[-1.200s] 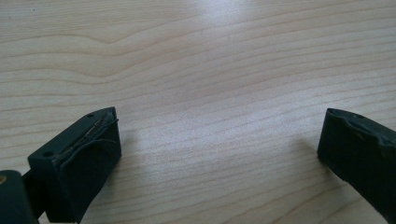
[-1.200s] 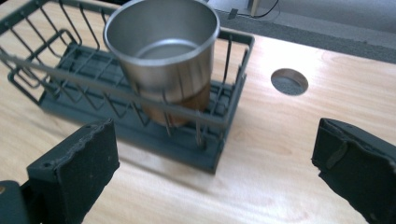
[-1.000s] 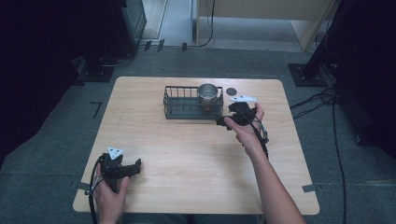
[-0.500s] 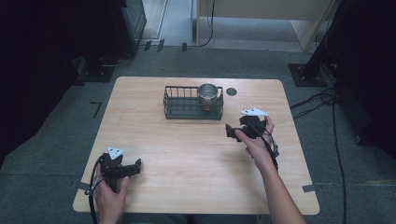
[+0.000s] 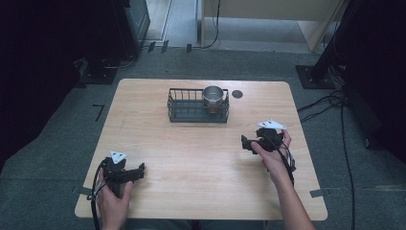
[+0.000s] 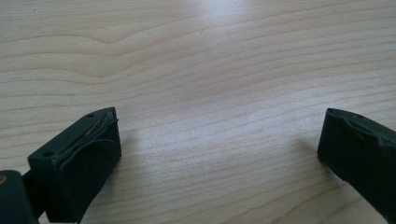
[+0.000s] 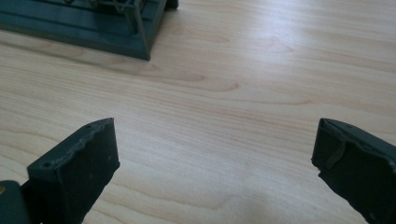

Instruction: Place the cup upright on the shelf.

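Note:
A dark wire basket (image 5: 197, 106) stands at the far middle of the wooden table (image 5: 191, 153), with a metal cup (image 5: 213, 96) upright in its right end. My right gripper (image 5: 245, 142) hovers low over the table's right side, in front of and to the right of the basket, open and empty. Through the right gripper view, the jaws stand wide apart over bare wood, and the basket's base (image 7: 88, 28) lies at top left. My left gripper (image 5: 140, 171) rests near the front left edge, open, with nothing but wood between its jaws.
A small dark round mark (image 5: 237, 94) sits on the table just right of the basket. Cables (image 5: 330, 100) trail across the grey floor to the right of the table. Dark equipment stands at the far left and far right.
My right gripper has drawn back from the basket toward the near right of the table. The cup stays in the basket. The left gripper has not moved.

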{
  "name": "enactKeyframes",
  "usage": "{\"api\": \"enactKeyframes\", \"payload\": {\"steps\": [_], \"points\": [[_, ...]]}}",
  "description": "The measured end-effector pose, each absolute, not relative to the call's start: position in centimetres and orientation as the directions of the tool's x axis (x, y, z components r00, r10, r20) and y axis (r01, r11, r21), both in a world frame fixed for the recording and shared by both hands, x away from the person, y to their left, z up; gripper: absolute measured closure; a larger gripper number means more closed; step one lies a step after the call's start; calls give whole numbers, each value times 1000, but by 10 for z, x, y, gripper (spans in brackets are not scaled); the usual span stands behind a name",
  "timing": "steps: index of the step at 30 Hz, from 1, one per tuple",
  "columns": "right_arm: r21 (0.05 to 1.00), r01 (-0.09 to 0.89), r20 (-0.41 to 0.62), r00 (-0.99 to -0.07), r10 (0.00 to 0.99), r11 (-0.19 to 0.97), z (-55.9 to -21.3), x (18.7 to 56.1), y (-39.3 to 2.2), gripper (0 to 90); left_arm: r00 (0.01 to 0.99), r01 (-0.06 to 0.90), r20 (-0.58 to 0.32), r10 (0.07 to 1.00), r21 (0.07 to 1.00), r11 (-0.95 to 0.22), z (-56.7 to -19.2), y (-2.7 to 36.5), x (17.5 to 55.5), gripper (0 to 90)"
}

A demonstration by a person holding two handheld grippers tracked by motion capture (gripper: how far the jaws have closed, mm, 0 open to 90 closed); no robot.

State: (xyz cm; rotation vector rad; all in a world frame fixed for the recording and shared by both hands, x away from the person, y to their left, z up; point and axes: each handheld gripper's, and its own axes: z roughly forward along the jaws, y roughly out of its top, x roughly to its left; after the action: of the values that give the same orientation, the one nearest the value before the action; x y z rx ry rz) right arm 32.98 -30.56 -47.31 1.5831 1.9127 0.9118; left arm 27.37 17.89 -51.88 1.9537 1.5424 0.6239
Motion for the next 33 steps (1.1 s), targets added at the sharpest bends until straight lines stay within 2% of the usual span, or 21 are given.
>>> {"api": "enactKeyframes", "payload": {"steps": [33], "points": [[722,692,50,-82,995,21,-514,263,-381,4,227,709,13,974,683,-175,-519,179,274,0]]}}
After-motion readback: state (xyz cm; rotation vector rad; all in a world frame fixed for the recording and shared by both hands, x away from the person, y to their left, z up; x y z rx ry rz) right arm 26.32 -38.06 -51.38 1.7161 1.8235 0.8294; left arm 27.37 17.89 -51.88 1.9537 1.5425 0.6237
